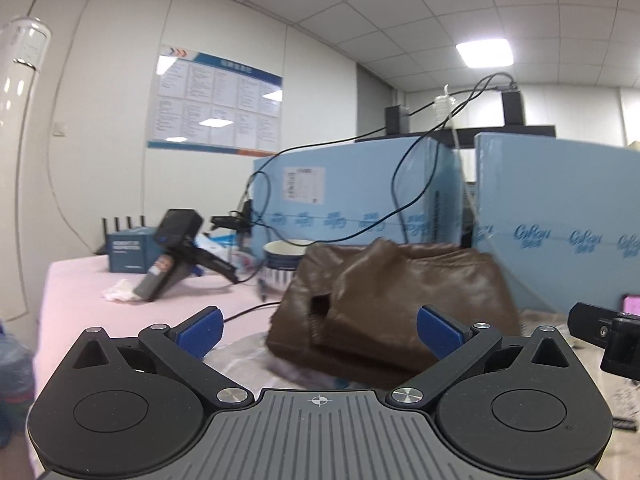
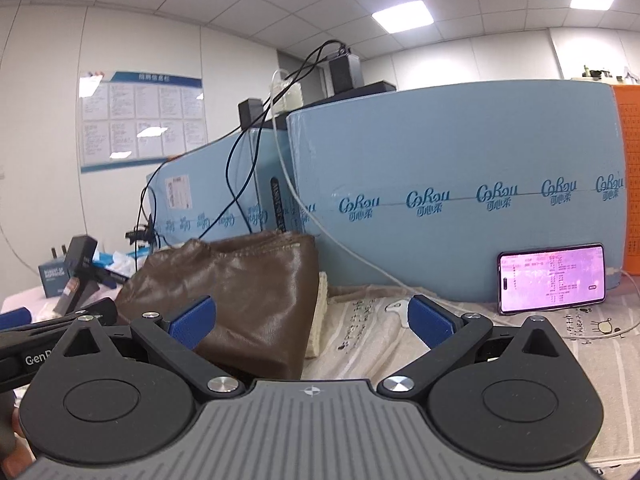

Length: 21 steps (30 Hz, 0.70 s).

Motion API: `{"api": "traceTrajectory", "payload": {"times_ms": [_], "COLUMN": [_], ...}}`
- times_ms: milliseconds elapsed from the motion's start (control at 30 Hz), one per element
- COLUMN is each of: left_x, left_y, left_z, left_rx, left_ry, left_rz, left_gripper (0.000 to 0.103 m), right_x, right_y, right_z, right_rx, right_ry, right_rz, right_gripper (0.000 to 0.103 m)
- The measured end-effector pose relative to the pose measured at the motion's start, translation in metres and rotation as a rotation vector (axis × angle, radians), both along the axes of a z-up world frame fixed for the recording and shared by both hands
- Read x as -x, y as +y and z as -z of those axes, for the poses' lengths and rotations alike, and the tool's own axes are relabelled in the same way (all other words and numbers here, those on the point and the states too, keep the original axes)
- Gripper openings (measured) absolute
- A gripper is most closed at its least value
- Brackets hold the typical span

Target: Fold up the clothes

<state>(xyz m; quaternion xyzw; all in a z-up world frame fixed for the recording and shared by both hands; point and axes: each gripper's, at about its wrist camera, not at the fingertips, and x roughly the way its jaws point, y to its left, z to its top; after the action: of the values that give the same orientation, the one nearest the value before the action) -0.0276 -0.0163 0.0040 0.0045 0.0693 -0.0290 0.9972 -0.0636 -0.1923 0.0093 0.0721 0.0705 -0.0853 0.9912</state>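
A brown leather-like garment [image 1: 392,296] lies folded in a heap on the table, just ahead of my left gripper [image 1: 320,330]. The left gripper is open and empty, its blue pads [image 1: 200,332] apart. In the right wrist view the same garment [image 2: 248,300] sits ahead and left of my right gripper [image 2: 312,320], which is open and empty. A cream lining edge [image 2: 318,320] shows at the garment's right side. The garment touches neither gripper.
Big blue cartons [image 2: 460,184] stand behind the garment. A lit phone [image 2: 552,278] leans on one. A paper cup [image 1: 284,258], a handheld device [image 1: 176,256], a small blue box [image 1: 130,250] and cables [image 1: 256,308] lie on the pink table [image 1: 76,308]. A printed cloth [image 2: 400,344] covers the near side.
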Motion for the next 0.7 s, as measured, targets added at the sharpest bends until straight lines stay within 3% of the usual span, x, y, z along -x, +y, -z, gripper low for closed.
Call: {"api": "traceTrajectory", "payload": {"times_ms": [233,700], "left_x": [-0.001,0.001], "left_y": [-0.003,-0.007], "left_z": [0.002,0.003], "left_rx": [-0.013,-0.033], "left_ry": [0.005,0.001], "left_rz": [-0.013,0.006], "left_gripper": [0.103,0.103], "right_x": [-0.005,0.000], "right_y": [0.023,0.022], "right_z": [0.011,0.012], "right_rx": [0.160,0.151], "right_ry": [0.031,0.001], "right_rz": [-0.044,-0.025], "right_gripper": [0.103,0.103]}}
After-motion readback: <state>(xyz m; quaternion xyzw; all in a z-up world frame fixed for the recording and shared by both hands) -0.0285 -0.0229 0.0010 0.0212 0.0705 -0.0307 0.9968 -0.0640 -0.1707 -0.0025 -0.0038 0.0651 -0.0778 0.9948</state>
